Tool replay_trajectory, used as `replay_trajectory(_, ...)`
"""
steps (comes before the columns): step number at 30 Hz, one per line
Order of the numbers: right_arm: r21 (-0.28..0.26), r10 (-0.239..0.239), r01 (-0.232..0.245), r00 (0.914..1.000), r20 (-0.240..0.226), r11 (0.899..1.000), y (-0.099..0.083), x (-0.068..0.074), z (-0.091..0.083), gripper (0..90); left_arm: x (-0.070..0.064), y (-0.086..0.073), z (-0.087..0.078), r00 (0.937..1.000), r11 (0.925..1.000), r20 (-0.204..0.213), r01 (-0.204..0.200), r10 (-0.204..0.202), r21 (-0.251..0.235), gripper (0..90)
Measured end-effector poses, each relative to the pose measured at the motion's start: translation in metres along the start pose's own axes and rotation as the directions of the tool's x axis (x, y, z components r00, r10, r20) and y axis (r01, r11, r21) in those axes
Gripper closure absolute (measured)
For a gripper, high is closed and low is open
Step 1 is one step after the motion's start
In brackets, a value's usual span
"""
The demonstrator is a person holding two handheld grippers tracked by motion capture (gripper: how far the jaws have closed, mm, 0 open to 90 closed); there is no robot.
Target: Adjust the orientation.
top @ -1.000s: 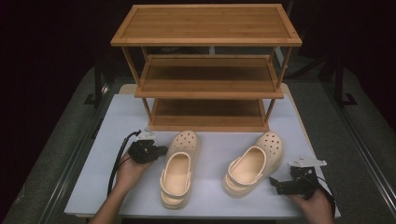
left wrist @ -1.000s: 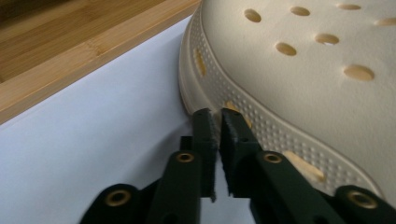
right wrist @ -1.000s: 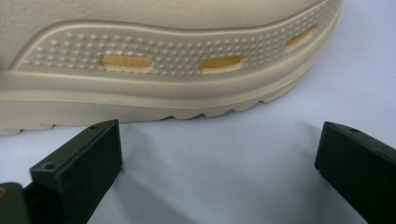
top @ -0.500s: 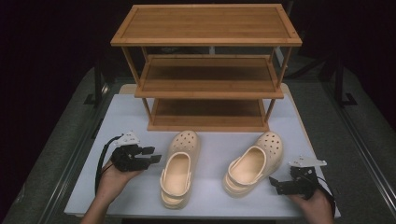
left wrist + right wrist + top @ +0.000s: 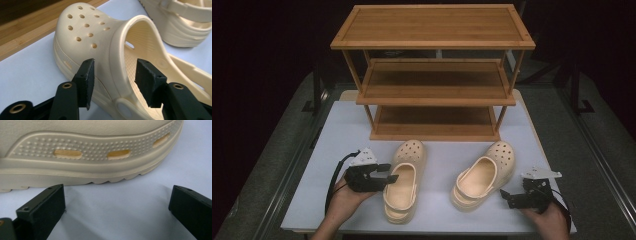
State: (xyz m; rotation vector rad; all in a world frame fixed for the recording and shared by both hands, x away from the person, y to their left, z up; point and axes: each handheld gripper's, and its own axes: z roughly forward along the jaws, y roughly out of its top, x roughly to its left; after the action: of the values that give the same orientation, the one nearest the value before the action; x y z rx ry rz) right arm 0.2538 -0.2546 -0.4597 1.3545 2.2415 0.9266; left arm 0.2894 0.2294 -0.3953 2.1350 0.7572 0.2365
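Bamboo 3-tier shoe rack (image 5: pixel 432 75) is standing at far side of white table (image 5: pixel 337 130), all tiers bare. Two cream clogs are lying in front of it, toes toward rack, well apart from each other.

Left clog (image 5: pixel 404 177) is sitting near table's front-left; right clog (image 5: pixel 484 172) is angled w/ toe tipping right, near front-right.

Left gripper (image 5: pixel 387 174) is coming at left clog from its outer side. In left gripper view the jaws are spread and straddling the sidewall of the opening: one pad (image 5: pixel 86 81) outside the upper, other pad (image 5: pixel 148 80) inside over the footbed, near the strap rivet. Not pinching yet, gap showing both sides. Step in hand looks like grasping this clog for the rack, imo.

To do it well: push a bit deeper so pads are biting full wall, not just the rim edge; close square on the wall; foam is soft so it'll squash, grip firm; lift level so heel isn't dragging.

Right gripper (image 5: pixel 507 196) is resting low on table just beside right clog's outer sole (image 5: pixel 87 157), jaws wide apart, holding nothing, pads flat near tabletop. It needs raising to wall height before any pinch, else it's only nudging the sole.
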Motion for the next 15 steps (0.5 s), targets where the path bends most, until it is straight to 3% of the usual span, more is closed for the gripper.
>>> replay_trajectory(3, 0.000, 0.000, 0.000, 1.0000, 0.000, 1.000, 0.000, 0.000, 0.000, 0.2, -0.001, 0.002, 0.003, 0.9991, 0.9998, -0.038, -0.018, 0.018, -0.007, 56.9)
replay_trajectory(6, 0.000, 0.000, 0.000, 1.0000, 0.000, 1.000, 0.000, 0.000, 0.000, 0.2, -0.001, 0.003, 0.003, 0.9988, 0.9996, -0.042, -0.026, 0.026, -0.007, 59.3)
replay_trajectory(8, 0.000, 0.000, 0.000, 1.0000, 0.000, 1.000, 0.000, 0.000, 0.000, 0.2, -0.002, 0.004, 0.000, 0.9963, 0.9985, -0.067, -0.055, 0.054, -0.002, 64.9)
replay_trajectory(15, 0.000, 0.000, 0.000, 1.0000, 0.000, 1.000, 0.000, 0.000, 0.000, 0.2, 0.007, 0.003, -0.008, 0.9945, 0.9985, -0.090, -0.054, 0.054, -0.003, 75.2)
